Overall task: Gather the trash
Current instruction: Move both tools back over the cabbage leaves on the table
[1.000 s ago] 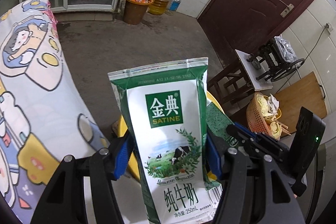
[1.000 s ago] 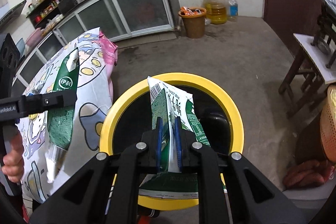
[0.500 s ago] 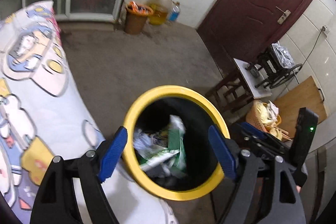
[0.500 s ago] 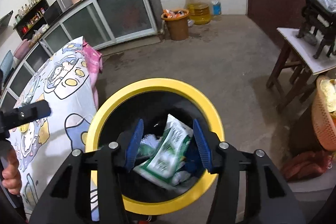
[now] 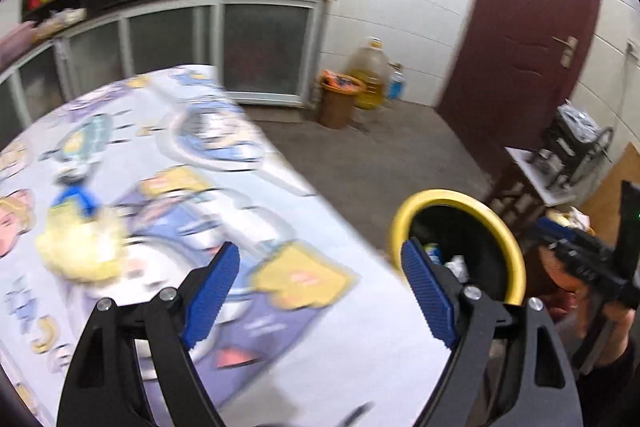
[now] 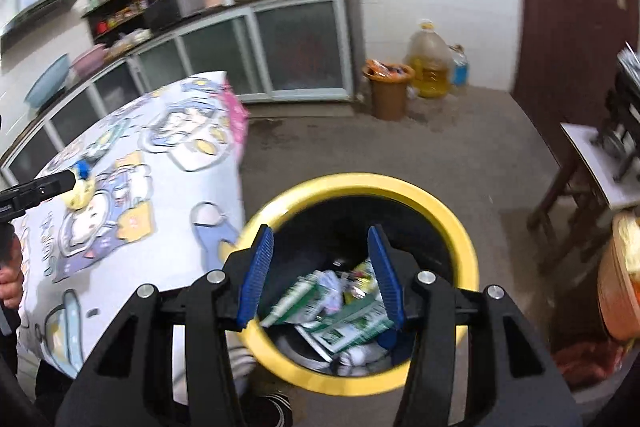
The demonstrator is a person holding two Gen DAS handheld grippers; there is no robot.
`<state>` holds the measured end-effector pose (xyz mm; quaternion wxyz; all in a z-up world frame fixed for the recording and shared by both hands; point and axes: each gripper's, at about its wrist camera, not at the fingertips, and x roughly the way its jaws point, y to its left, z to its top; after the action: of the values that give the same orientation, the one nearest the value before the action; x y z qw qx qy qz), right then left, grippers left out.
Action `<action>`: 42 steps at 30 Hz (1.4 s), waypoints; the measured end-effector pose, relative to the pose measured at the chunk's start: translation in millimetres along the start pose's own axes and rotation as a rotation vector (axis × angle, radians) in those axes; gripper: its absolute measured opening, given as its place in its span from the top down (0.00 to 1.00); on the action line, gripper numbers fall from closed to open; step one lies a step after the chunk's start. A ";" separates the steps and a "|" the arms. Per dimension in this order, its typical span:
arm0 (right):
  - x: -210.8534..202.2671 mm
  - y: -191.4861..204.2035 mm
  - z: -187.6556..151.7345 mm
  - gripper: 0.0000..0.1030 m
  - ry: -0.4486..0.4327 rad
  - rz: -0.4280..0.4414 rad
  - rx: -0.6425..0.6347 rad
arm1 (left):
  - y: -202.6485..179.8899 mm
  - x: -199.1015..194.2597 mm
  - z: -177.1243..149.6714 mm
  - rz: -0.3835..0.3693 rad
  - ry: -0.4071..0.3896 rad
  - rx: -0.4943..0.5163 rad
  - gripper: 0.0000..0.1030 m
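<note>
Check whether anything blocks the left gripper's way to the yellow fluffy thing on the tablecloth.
Nothing visible does. The left gripper is empty, its jaws opening, above bare tablecloth. The yellow fluffy thing lies ahead to its left, nothing between them, though the picture is blurred.

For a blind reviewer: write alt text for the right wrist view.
The open, empty right gripper hovers over a yellow-rimmed trash bin holding green milk cartons and crumpled paper. A table with a cartoon-print cloth stands left of it; kitchen cabinets line the far wall.

Cartoon-print table (image 5: pixel 328 339) — yellow crumpled wad (image 5: pixel 80 247) on it.
</note>
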<state>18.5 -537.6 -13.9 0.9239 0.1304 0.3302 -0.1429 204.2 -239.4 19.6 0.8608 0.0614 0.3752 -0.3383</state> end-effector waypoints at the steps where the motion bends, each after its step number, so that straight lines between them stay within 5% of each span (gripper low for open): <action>1: -1.1 9.0 3.7 0.53 -0.010 0.015 -0.015 | 16.5 -10.3 -3.5 0.025 -0.012 -0.022 0.23; 11: 8.1 112.4 23.5 0.53 -0.009 0.178 -0.179 | 149.3 -88.1 -53.6 0.228 -0.100 -0.207 0.20; 19: 29.5 185.7 35.0 0.52 0.036 0.324 -0.269 | 186.8 -117.2 -82.0 0.317 -0.164 -0.188 0.17; 31: 69.3 262.9 53.6 0.38 0.098 0.477 -0.349 | 203.9 -119.5 -83.7 0.272 -0.212 -0.143 0.08; 42: 107.5 285.9 66.8 0.38 0.152 0.560 -0.336 | 210.8 -98.5 -71.8 0.208 -0.202 -0.070 0.08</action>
<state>236.6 -314.6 8.4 0.9086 0.0721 0.3683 0.1833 245.1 0.2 5.0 0.9262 0.0356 0.2899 -0.2385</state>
